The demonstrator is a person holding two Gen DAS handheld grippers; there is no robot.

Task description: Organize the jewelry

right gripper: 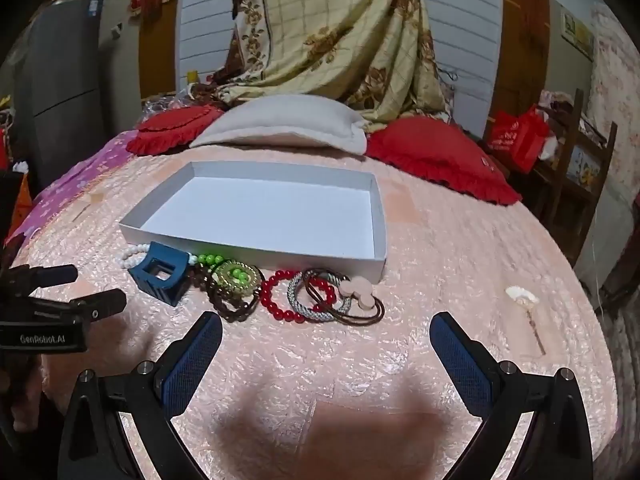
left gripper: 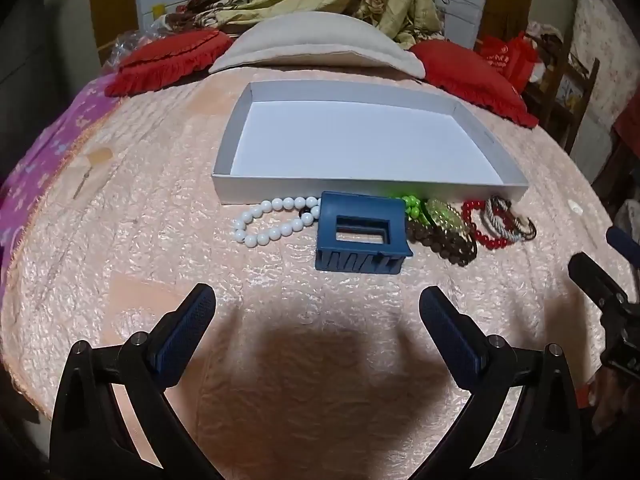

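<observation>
A shallow white box (left gripper: 248,192) (right gripper: 256,246) lies empty on the pink bedspread. Along its near wall lie a white bead bracelet (left gripper: 272,220) (right gripper: 134,252), a blue hair claw (left gripper: 360,236) (right gripper: 160,276), green beads (left gripper: 412,205) (right gripper: 210,258), a brown bead bracelet (left gripper: 444,240) (right gripper: 228,308), a red bead bracelet (left gripper: 486,236) (right gripper: 276,300), a grey braided ring (right gripper: 300,300) and a brown hair tie with a pink charm (right gripper: 358,294). My left gripper (left gripper: 318,312) is open, short of the claw. My right gripper (right gripper: 326,340) is open, short of the red bracelet.
A shell hair pin (right gripper: 524,304) lies apart on the right. Red cushions (left gripper: 172,60) (right gripper: 436,156) and a beige pillow (left gripper: 316,46) (right gripper: 288,124) lie behind the box. A wooden chair (right gripper: 576,160) stands off the bed's right side. The left gripper shows in the right wrist view (right gripper: 80,292).
</observation>
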